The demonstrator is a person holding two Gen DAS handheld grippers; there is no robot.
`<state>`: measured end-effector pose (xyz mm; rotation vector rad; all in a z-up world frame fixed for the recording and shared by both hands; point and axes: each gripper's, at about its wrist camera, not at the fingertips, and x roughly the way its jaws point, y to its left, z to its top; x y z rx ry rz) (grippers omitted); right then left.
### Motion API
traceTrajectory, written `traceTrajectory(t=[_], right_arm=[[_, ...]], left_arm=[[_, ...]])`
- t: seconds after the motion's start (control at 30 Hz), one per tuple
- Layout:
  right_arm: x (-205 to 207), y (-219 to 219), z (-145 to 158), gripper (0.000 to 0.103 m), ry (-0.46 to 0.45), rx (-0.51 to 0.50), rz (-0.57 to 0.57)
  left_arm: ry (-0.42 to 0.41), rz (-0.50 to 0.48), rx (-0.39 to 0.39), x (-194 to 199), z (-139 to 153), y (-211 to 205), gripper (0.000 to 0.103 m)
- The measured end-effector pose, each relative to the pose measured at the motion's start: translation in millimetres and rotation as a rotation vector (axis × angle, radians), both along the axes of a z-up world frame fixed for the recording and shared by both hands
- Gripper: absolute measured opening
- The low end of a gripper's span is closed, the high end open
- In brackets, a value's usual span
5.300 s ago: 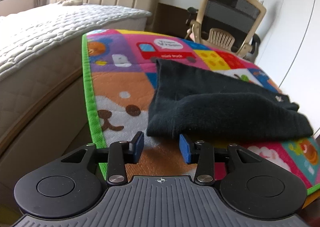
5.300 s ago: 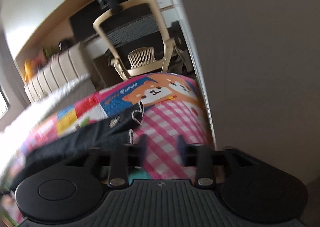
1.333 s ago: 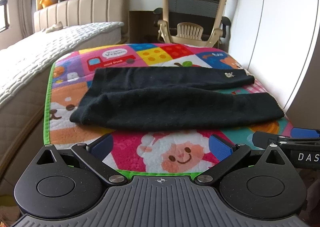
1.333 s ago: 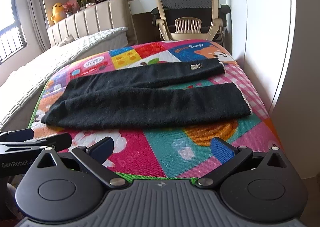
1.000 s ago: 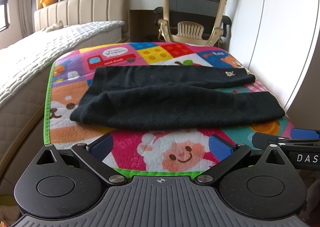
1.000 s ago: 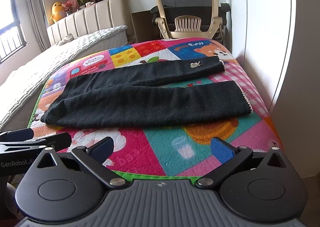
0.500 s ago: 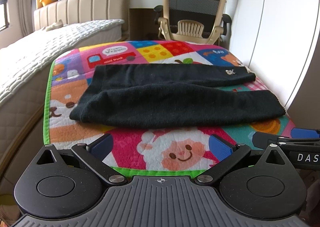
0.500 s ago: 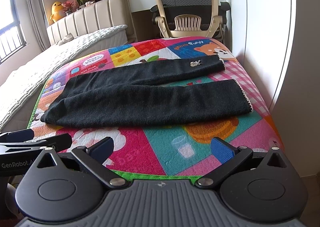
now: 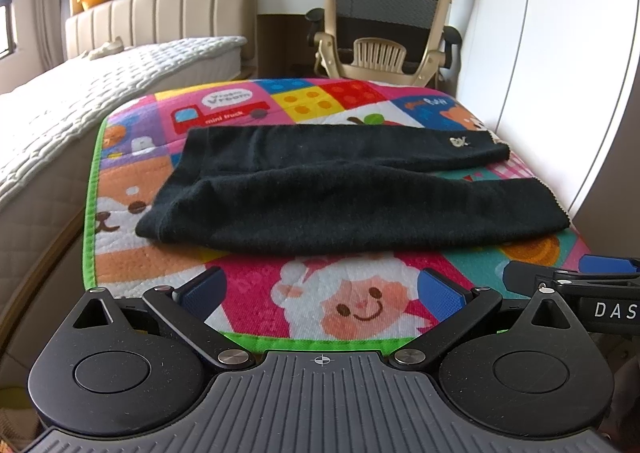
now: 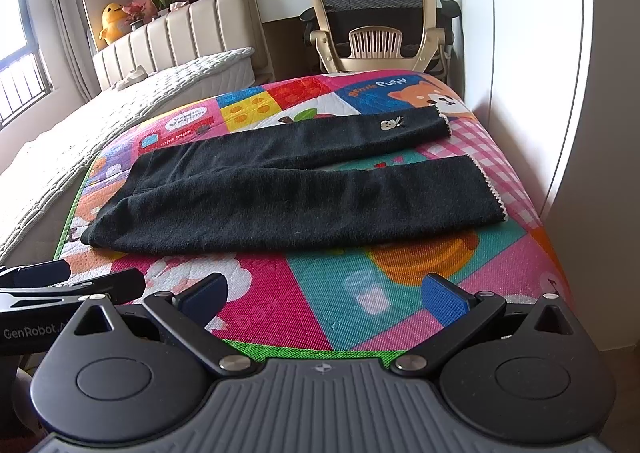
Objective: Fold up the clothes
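A pair of black leggings lies flat across a colourful play mat, waist to the left and both legs stretching right. A small pale emblem marks the far leg. My left gripper hovers open at the mat's near edge, short of the leggings, nothing between its blue pads. My right gripper is open too, at the same near edge, further right. Each gripper shows in the other's view: the right gripper at the edge and the left gripper likewise.
A bed with a white quilted cover runs along the mat's left side. A white wardrobe wall stands close on the right. A beige office chair and desk stand beyond the far end.
Since five seconds ago both grippers have opened and pulled back to the mat's near edge. Over the last second both views have crept slightly forward; the leggings have not moved.
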<state>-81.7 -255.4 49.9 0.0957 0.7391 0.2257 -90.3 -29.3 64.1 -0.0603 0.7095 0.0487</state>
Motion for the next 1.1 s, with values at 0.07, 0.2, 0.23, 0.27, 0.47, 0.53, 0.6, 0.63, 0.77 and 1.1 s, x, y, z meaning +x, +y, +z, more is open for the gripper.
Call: traceTrajectory(t=[0.07,0.2,0.23,0.27,0.47,0.53,0.6,0.63,0.77,1.1], right_arm=[[0.3,0.2,0.1,0.103,0.001,-0.001,0.001],[1.4,0.8,0.3,0.103,0.003,-0.003,0.005],[1.6,1.0,0.2,0.103,0.004,-0.003,0.005],[1.9,1.1,0.1,0.103,0.005,-0.003,0.005],[2.3,1.1,-0.2,0.103,0.007,-0.002,0.005],[2.4,1.1,-0.3,0.103,0.008,-0.001,0.006],[2.6,0.8,-0.6,0.103,0.01,0.0,0.006],[2.8,0.6,-0.8,0.103,0.01,0.0,0.006],[3.2,-0.4,-1.6,0.103,0.013,0.003,0.004],[3.7,-1.1,-3.3,0.103,0.019,0.008,0.001]], left_arm=[[0.001,0.0,-0.002,0.1,-0.3,0.4,0.103],[0.003,0.002,-0.007,0.2,-0.6,1.6,0.103],[0.003,0.002,-0.008,0.3,-0.8,1.7,0.103],[0.003,0.002,-0.008,0.3,-0.9,1.8,0.103],[0.006,0.001,-0.012,0.9,-1.6,2.3,0.103],[0.007,0.002,-0.011,0.9,-1.7,2.3,0.103],[0.008,0.002,-0.011,1.1,-2.0,2.2,0.103],[0.008,0.002,-0.011,1.1,-2.0,2.1,0.103],[0.009,0.001,-0.01,1.1,-2.2,1.8,0.103],[0.012,-0.002,-0.008,0.5,-3.2,0.9,0.103]])
